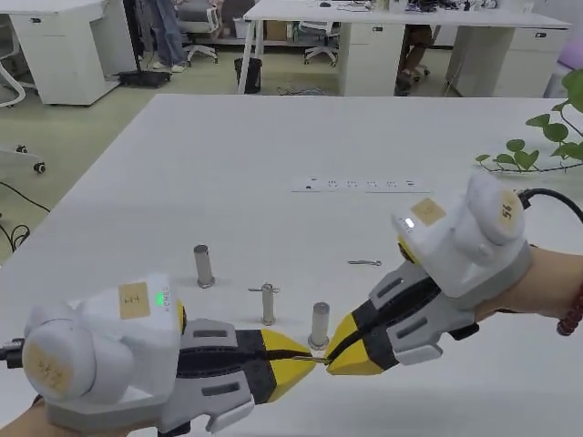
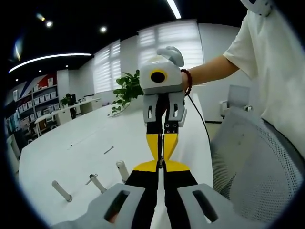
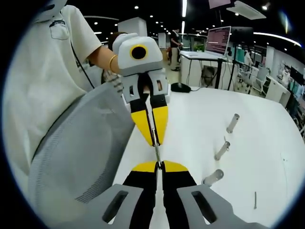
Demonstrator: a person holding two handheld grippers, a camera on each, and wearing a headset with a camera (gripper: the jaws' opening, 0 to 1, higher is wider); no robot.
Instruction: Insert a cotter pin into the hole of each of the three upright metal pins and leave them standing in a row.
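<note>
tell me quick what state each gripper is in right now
left gripper: closed on one end of the cotter pin
right gripper: closed on the other end of it

Left tool (image 1: 305, 358) and right tool (image 1: 333, 356) tip-to-tip, both seemingly closed

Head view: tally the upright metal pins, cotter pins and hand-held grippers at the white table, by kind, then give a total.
Upright metal pins: 3 (left pin, middle pin, right pin)
Cotter pins: 3 (inserted cotter pin, loose cotter pin, held cotter pin)
Hand-held grippers: 2 (left hand-held gripper, right hand-held gripper)
Total: 8
</note>
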